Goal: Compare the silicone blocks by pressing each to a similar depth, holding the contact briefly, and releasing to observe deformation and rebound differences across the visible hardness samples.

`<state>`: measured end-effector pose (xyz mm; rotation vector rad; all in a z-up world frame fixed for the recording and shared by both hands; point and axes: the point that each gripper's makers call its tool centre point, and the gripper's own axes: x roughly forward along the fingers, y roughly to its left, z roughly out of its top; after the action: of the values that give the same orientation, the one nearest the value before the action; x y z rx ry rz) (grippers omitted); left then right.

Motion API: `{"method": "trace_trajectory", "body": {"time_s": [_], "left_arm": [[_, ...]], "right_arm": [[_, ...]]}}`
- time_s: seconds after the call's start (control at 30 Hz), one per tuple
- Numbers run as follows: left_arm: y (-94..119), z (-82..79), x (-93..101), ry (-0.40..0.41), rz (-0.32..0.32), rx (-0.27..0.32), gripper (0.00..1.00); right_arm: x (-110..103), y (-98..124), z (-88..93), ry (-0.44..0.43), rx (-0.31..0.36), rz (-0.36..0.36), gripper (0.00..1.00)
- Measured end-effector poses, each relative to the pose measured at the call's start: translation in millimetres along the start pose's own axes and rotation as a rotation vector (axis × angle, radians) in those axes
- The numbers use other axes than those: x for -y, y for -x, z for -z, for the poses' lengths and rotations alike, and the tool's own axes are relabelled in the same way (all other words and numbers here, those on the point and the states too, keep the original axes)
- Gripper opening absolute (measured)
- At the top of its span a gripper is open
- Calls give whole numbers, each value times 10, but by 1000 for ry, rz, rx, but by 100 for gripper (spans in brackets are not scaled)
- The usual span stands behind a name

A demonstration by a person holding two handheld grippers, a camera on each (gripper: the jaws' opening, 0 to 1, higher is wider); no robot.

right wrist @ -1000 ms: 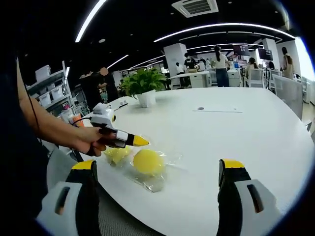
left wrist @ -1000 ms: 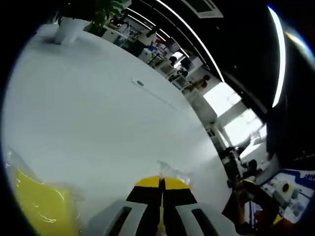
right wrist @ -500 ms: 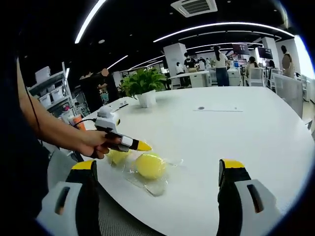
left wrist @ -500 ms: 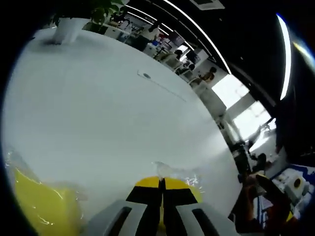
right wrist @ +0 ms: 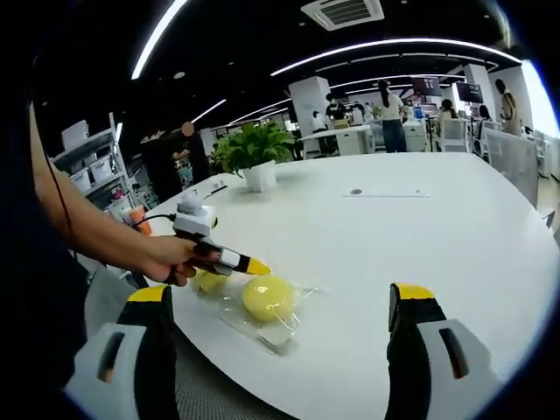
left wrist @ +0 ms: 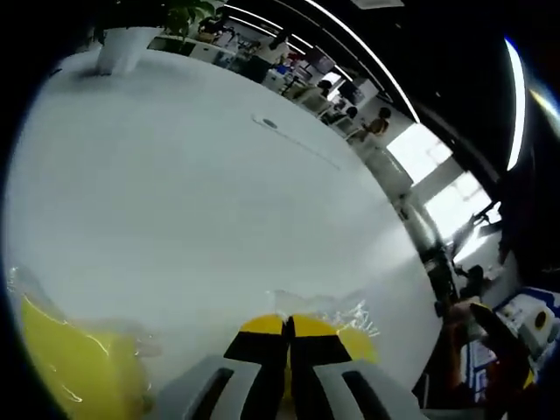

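A round yellow silicone block lies in a clear plastic bag near the front edge of the white table. A second yellow block sits just left of it, half behind a hand. That hand holds my left gripper, shut, with its yellow tips at the round block's upper left edge. In the left gripper view the shut left gripper covers part of a bagged yellow block, and another yellow block lies at the lower left. My right gripper hangs open, wide apart, above the table edge.
A potted plant in a white pot stands at the table's far side, also the plant pot in the left gripper view. A small round inset lies mid-table. People and desks fill the office behind. Shelves with bins stand at the left.
The hand has brought the shut left gripper a little lower and closer to the round block. The right gripper has stayed open and still.
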<state>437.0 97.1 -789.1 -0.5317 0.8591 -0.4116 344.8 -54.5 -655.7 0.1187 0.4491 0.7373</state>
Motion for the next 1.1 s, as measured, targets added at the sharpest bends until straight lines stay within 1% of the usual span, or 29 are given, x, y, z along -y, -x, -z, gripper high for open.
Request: {"method": "trace_trajectory", "body": {"time_s": [0.1,0.2,0.4,0.83,1.1], "left_arm": [[0,7,-17,-28,-3,0,0],[-3,7,-12,-39,-9,0,0],[-12,8,-24,-45,-10,-11,0],[-18,8,-47,-91,-14,-22,2],[-10,-6,-58,-74,-13,-32,4]], "right_arm": [[7,11,0,4,-1,3,96],[0,11,3,5,-3,3,96],[-16,5,-7,3,-2,1,96],[9,24,0,-1,-6,4,96],[3,5,-15,2,-9,0,96]]}}
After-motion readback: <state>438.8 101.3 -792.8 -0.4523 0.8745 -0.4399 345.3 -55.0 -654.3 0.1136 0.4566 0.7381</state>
